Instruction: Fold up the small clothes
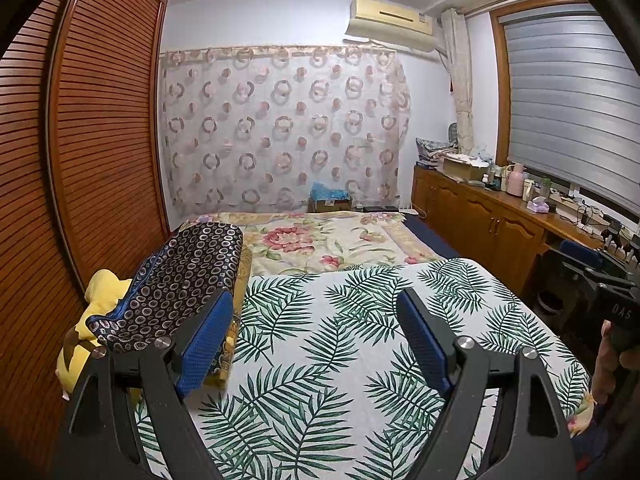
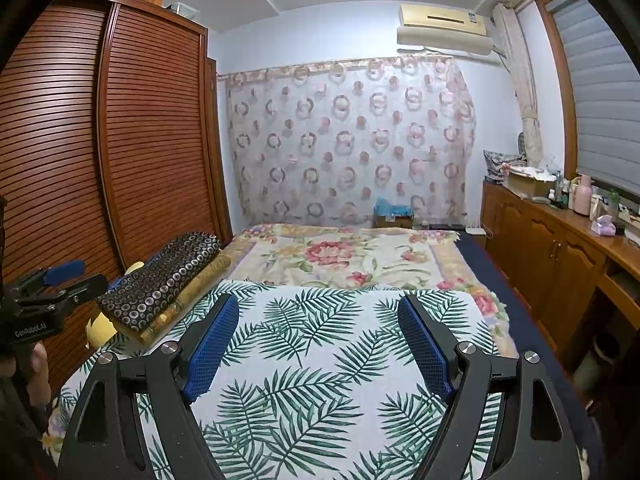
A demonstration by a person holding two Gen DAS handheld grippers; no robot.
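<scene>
My left gripper is open and empty, held above a white cloth with green palm leaves spread on the bed. My right gripper is also open and empty above the same leaf cloth. A dark blue folded fabric with ring print lies at the bed's left edge on a mustard-coloured folded piece, also in the right wrist view. A yellow garment lies under and beside that stack. The left gripper shows at the left edge of the right wrist view.
A floral blanket covers the far half of the bed. A slatted wooden wardrobe stands close on the left. A wooden cabinet with bottles and boxes runs along the right wall under a window blind.
</scene>
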